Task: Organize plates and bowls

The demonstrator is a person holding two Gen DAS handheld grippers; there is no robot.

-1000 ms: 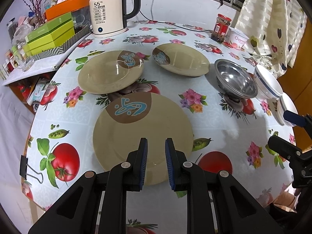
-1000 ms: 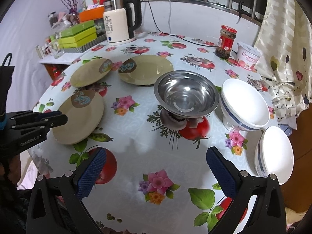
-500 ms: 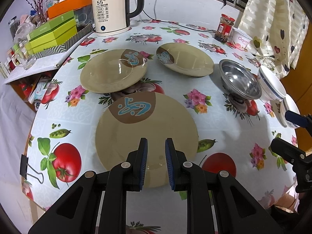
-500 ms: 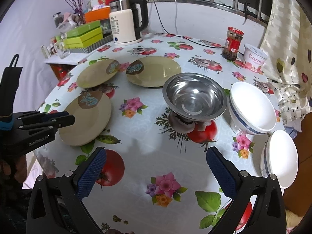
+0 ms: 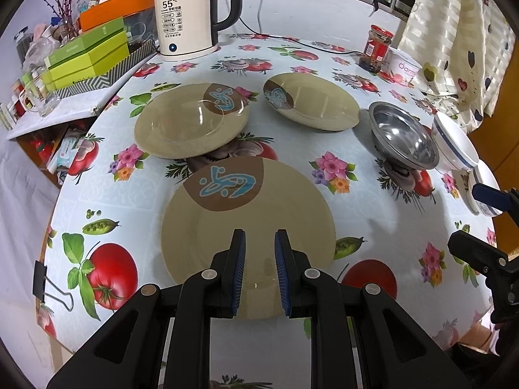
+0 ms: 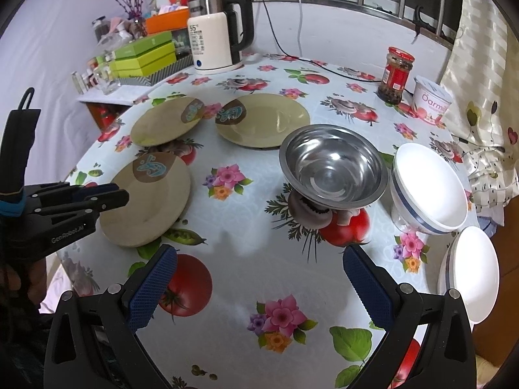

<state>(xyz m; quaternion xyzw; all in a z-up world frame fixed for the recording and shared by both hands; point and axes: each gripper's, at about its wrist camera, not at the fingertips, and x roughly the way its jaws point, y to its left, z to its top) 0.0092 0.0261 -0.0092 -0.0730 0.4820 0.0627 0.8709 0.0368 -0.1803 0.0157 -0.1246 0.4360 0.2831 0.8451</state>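
Right wrist only: second white bowl (image 6: 470,272).

Three tan plates (image 5: 248,223), steel bowl (image 6: 334,167), two white bowls (image 6: 428,184), all separate, upright

Three plates (image 5: 248,227) left of steel bowl (image 6: 334,168), apparently apart.

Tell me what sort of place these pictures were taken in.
Most likely a home dining or kitchen corner. A round table wears a fruit-and-flower oilcloth, an electric kettle stands plugged in at the back, and a jar of preserves sits near a patterned curtain.
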